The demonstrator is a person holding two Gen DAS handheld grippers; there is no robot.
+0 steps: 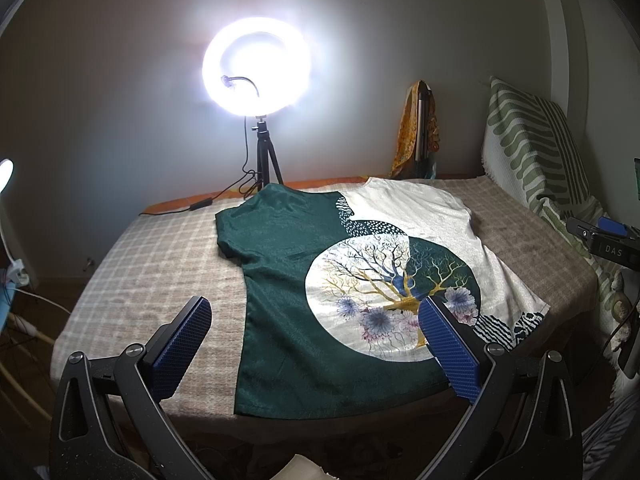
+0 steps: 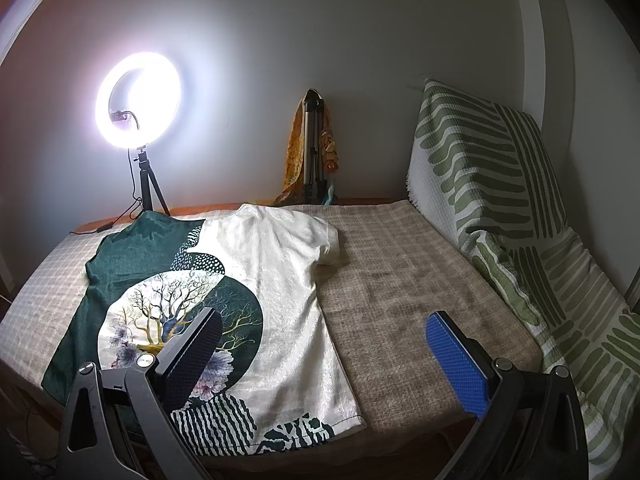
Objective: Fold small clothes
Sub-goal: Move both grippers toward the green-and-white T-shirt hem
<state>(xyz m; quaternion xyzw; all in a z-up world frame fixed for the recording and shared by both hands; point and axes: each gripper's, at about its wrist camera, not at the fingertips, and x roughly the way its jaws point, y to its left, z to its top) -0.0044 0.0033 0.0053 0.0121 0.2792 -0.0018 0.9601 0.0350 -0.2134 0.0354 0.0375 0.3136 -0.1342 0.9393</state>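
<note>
A small T-shirt [image 1: 304,280] lies spread flat on the checked bedcover [image 1: 160,264], half dark green and half cream, with a round tree print in the middle. Its hem faces me and its neck points to the far wall. My left gripper [image 1: 314,312] hovers open over the shirt's lower green part, nothing between its blue pads [image 1: 182,340]. In the right wrist view the same T-shirt [image 2: 276,280] fills the left half. My right gripper [image 2: 324,328] is open above the cream side's lower edge, holding nothing.
A lit ring light on a tripod [image 1: 256,72] stands at the bed's far edge with its cable [image 1: 224,196] trailing on the cover. A green striped pillow [image 2: 492,184] leans at the right. An orange cloth hangs on a folded tripod [image 2: 312,152] against the wall.
</note>
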